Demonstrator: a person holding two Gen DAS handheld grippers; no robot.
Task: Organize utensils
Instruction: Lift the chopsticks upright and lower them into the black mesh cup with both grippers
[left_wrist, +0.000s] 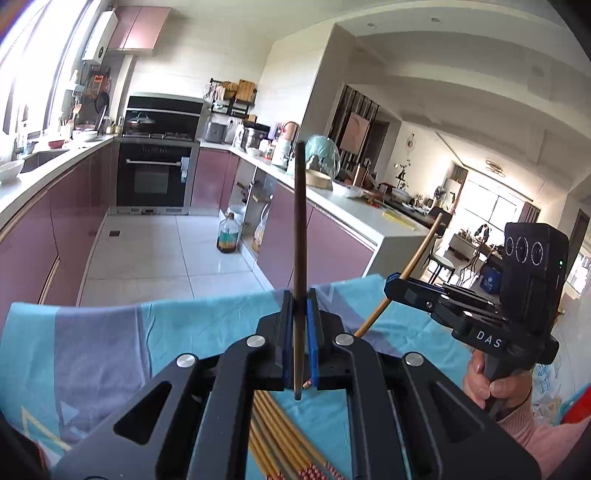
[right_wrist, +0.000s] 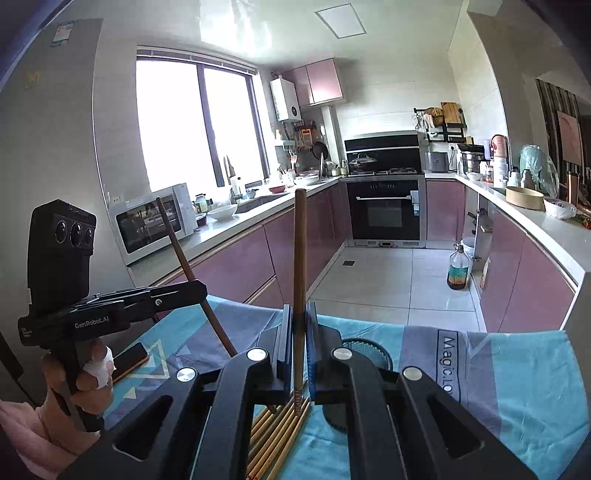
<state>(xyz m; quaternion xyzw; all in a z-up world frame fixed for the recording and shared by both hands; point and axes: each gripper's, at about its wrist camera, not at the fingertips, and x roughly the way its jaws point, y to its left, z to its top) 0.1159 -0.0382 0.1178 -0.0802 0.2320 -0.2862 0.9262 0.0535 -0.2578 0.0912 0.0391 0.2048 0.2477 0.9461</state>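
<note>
Hand-held gripper pair raised over the surface: the left hand-held gripper (left_wrist: 299, 306) is clenched on a dark brown wooden chopstick (left_wrist: 300, 221), the right hand-held gripper (right_wrist: 299, 317) on a lighter tan bamboo chopstick (right_wrist: 300, 258) — each stick upright, pinched near its lower end, likely so it can drop tip-first into the black mesh holder (right_wrist: 369, 350). Below, on the blue-and-grey patterned cloth (left_wrist: 92, 350), the remaining bundle of pale bamboo chopsticks (right_wrist: 280, 432) lies loose — sorting apparently just begun.
</note>
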